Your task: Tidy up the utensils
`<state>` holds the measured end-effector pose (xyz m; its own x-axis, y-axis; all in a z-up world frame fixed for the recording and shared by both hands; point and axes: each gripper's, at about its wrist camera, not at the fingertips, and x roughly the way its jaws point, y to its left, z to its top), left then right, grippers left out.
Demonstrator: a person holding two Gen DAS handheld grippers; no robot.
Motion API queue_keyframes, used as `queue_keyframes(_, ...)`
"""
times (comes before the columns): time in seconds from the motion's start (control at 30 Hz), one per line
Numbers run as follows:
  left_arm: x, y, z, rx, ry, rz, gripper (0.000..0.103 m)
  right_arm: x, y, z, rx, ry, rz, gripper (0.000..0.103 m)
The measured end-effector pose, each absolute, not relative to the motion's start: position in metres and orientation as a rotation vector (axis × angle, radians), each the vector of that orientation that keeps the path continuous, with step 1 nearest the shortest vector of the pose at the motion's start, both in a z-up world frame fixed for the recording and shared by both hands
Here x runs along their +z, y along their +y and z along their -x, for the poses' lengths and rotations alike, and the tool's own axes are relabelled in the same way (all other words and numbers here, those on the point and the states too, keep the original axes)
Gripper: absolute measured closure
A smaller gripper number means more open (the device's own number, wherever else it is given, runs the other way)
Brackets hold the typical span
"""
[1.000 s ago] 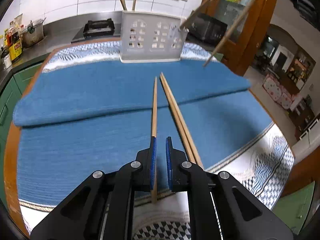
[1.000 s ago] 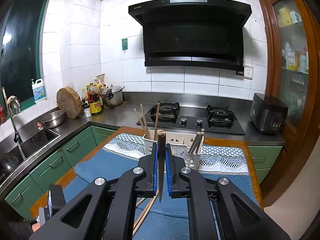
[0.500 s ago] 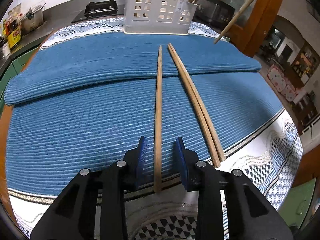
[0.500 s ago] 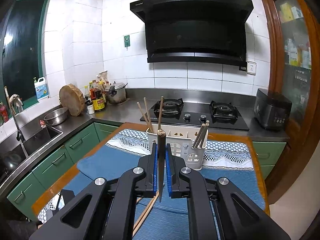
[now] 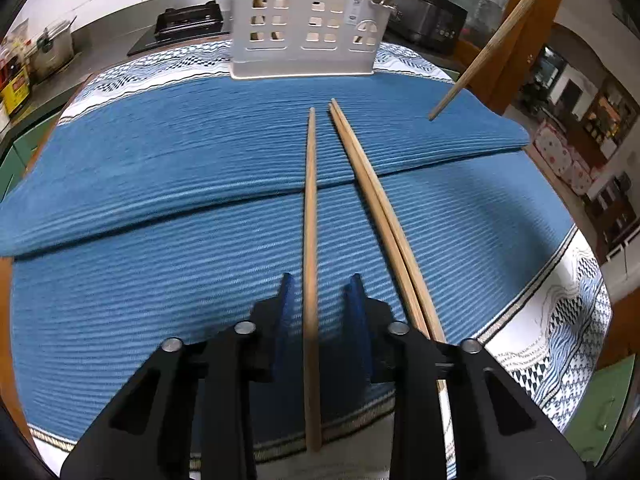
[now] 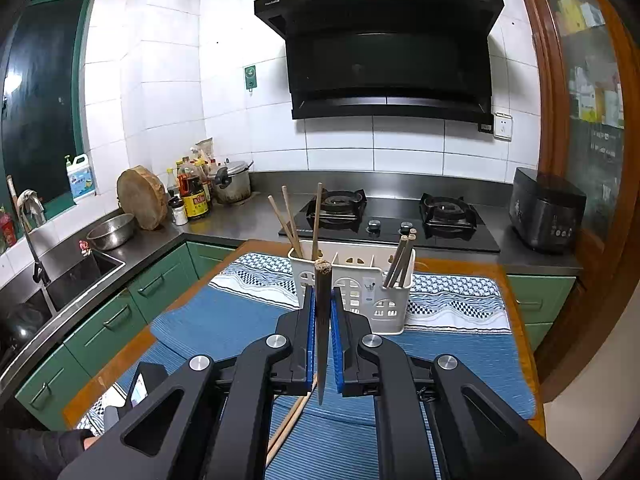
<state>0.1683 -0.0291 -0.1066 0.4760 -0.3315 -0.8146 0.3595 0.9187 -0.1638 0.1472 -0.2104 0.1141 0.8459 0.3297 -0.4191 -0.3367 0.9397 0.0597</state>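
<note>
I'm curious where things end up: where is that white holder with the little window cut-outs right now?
The white holder stands at the far end of the blue mat, near the stove. In the right wrist view it is just beyond the chopstick held upright in the right tool.

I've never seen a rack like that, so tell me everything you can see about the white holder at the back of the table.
The white holder looks like plastic, a low box with little arched window cut-outs and inner dividers. It stands upright on the patterned cloth at the table's far end, before the stove. Three chopsticks lean in its left compartment, several more in its right.
</note>
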Motion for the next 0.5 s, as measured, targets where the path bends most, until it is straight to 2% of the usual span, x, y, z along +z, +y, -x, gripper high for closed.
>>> queue_keyframes(0.03, -0.107, -0.031, -0.169, -0.416, 0.989, -0.048, 0.082, 0.113, -0.211, -0.148, 0.350, 0.439, 0.014, 0.096)
queue_keyframes(0.1, -0.107, -0.034, -0.171, -0.386, 0.988, -0.084, 0.094, 0.112, -0.214, -0.149, 0.347, 0.441, 0.008, 0.096)
queue_keyframes(0.17, -0.107, -0.033, -0.173, -0.367, 0.992, -0.080, 0.098, 0.110, -0.217, -0.150, 0.345, 0.442, 0.001, 0.096)
queue_keyframes(0.5, -0.084, -0.031, -0.166, -0.381, 0.945, -0.030, 0.098, 0.111, -0.218, -0.148, 0.343, 0.439, 0.000, 0.096)
